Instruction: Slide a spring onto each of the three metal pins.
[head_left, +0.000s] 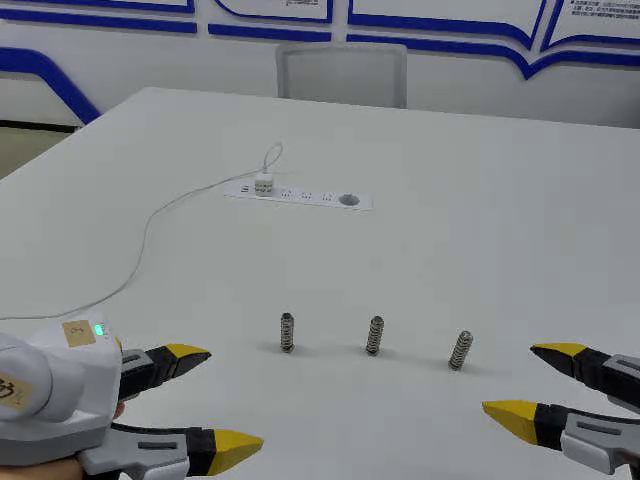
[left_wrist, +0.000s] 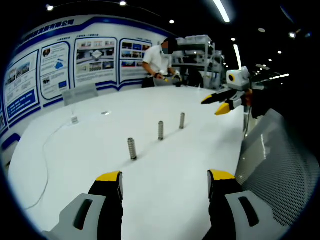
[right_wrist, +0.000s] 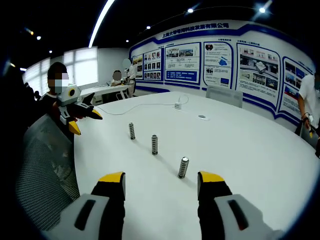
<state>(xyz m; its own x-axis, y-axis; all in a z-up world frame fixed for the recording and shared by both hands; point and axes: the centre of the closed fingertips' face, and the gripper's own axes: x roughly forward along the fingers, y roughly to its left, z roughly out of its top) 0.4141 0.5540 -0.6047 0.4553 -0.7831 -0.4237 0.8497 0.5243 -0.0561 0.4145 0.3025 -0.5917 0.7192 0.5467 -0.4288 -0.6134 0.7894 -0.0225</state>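
Steel-grey coils stand in a row across the lower middle of the head view: the left spring (head_left: 287, 333), the middle spring (head_left: 375, 336) and the right spring (head_left: 460, 350), set apart from one another on the white table (head_left: 450, 160); the long axis of the first two is upright, while the right spring leans a little toward the right of the frame; each appears to sit over one of the pins, though the pins are mostly hidden inside the coils, so the task looks close to done. The left gripper (head_left: 225, 397) sits at the lower left of the frame, jaws spread wide and holding nothing; the right gripper (head_left: 515, 380) sits at the lower right, likewise spread wide and bare. The row lies between the two grippers and slightly above them in the frame; the left spring is the nearest to the left gripper, the right spring the nearest to the right gripper, the middle one about equally far from both; if the leaning spring needs seating, the right gripper is probably the better placed. A power strip (head_left: 300, 195) lies well beyond, in the upper middle.
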